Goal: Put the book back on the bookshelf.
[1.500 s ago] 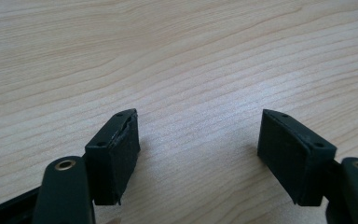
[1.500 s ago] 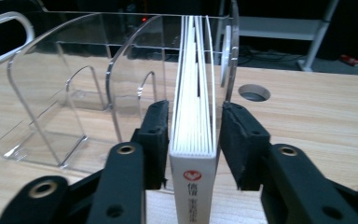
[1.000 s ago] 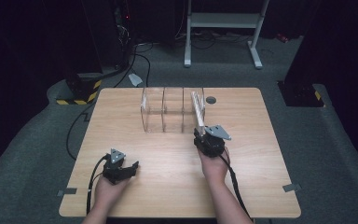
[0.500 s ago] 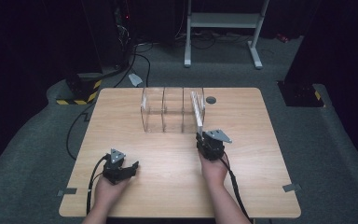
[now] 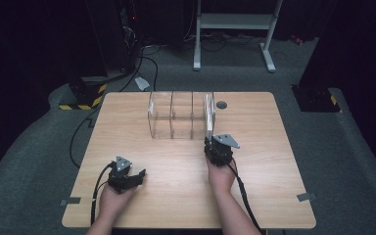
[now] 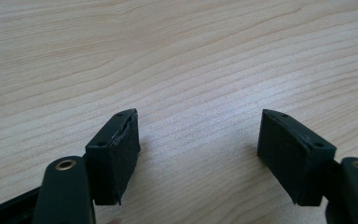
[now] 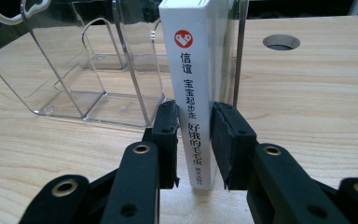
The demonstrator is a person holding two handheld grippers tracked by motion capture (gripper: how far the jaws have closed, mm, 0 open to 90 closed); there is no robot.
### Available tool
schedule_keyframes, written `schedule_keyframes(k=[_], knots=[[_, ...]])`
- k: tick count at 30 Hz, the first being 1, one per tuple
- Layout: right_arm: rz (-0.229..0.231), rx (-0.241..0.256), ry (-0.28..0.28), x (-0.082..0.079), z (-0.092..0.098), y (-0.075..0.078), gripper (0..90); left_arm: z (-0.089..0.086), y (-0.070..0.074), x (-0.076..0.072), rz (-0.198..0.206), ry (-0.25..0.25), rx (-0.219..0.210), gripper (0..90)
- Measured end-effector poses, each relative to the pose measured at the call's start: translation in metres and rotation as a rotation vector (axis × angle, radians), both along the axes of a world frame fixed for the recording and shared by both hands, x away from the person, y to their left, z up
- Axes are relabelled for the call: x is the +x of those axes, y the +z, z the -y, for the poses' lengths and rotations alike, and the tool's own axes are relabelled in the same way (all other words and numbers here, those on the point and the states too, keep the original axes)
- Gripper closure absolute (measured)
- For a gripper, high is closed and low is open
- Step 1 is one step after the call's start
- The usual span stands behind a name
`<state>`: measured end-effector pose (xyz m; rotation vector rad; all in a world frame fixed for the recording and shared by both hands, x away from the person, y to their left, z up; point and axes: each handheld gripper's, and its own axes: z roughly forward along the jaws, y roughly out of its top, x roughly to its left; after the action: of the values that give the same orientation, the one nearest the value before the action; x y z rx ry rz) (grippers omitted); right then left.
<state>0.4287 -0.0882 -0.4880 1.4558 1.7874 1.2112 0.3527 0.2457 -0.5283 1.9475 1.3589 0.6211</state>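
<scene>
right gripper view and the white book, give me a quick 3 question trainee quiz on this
1. True or false: the right gripper is shut on the spine of the white upright book.
2. Which compartment of the clear plastic divider rack holds the book? A) leftmost B) middle C) rightmost, as the high view shows it
3. Fill in: the left gripper, jaws apart, points at bare ____ tabletop.

Key: 1 true; 2 C; 3 wooden

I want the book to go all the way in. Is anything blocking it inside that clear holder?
Nothing visible blocks it. The right tongs hold the white book upright in the end slot of the clear holder, beside its end wall. The slot behind the book is hidden.
</scene>
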Motion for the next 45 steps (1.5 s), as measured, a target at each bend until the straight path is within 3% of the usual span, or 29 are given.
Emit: schedule_keyframes(k=[45], knots=[[0.016, -0.018, -0.056, 0.014, -0.005, 0.001, 69.9, 0.0, 0.0, 0.0, 0.0, 0.0, 0.0, 29.3]])
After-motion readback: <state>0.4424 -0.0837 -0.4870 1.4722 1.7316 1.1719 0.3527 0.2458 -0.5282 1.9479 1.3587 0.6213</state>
